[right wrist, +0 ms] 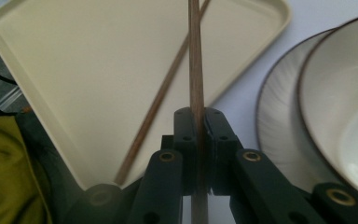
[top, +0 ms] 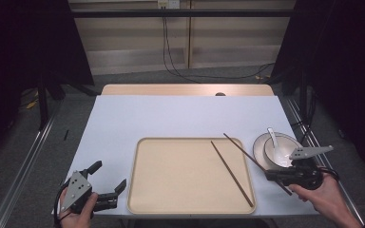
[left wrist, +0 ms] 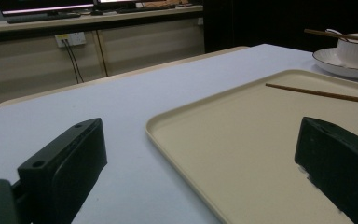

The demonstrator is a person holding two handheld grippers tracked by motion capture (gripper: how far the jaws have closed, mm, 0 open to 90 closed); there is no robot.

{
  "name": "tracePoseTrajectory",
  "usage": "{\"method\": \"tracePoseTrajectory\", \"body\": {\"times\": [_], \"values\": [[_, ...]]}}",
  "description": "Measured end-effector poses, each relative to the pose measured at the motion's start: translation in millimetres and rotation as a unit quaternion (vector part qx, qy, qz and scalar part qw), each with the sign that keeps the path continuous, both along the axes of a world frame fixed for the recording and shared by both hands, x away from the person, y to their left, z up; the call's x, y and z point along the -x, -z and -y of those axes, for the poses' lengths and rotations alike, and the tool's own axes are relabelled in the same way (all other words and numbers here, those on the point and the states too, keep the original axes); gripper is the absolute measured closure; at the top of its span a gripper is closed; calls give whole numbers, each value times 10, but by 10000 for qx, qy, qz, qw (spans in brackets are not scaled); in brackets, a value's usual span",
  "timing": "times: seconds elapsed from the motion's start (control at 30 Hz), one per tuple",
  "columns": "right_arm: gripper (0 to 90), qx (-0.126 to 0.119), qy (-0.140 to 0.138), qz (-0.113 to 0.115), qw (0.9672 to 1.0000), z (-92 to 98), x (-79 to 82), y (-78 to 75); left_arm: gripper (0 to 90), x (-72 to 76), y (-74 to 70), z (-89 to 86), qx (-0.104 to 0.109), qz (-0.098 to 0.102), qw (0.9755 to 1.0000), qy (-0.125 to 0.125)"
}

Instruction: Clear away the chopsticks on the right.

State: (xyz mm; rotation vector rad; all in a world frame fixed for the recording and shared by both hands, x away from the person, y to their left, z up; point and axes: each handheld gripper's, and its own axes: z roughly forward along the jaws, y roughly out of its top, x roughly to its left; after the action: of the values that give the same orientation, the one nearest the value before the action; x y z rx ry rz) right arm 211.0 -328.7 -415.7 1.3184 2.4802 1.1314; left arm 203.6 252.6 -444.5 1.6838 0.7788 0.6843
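Pinching one chopstick close-up, the right gripper contrasts with the left gripper, spread beside the tray.

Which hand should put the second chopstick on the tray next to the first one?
The right. Its hand-held gripper is already shut on that chopstick, close to the tray. The left hand-held gripper sits open and empty at the tray's far corner.

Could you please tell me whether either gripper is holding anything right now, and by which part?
The right gripper pinches one chopstick near its lower end; the left gripper is open and holds nothing.
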Motion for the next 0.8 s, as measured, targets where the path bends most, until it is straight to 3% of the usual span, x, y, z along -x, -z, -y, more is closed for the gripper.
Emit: {"method": "tracePoseTrajectory", "body": {"times": [0.1, 0.33, 0.47, 0.5, 0.57, 0.8], "values": [[844, -82, -19, -62, 9999, -117, 18, 36, 20, 2, -2, 1, -6, 12, 10000, 10], [843, -322, 272, -472, 9980, -357, 46, 163, 20, 5, -7, -4, 1, -7, 10000, 10], [843, -539, 526, -687, 9948, -462, 21, 201, 20, 1, -6, -3, 11, -9, 10000, 15], [843, -582, 570, -713, 9941, -470, 9, 209, 20, -1, 3, 9, 99, -29, 9999, 19], [843, -648, 798, -828, 9912, -524, -26, 229, 20, -4, -3, 4, 11, 4, 10000, 33], [843, -323, 1065, -1048, 9882, -750, -96, 339, 20, -2, -5, 2, 42, 6, 10000, 29]]}}
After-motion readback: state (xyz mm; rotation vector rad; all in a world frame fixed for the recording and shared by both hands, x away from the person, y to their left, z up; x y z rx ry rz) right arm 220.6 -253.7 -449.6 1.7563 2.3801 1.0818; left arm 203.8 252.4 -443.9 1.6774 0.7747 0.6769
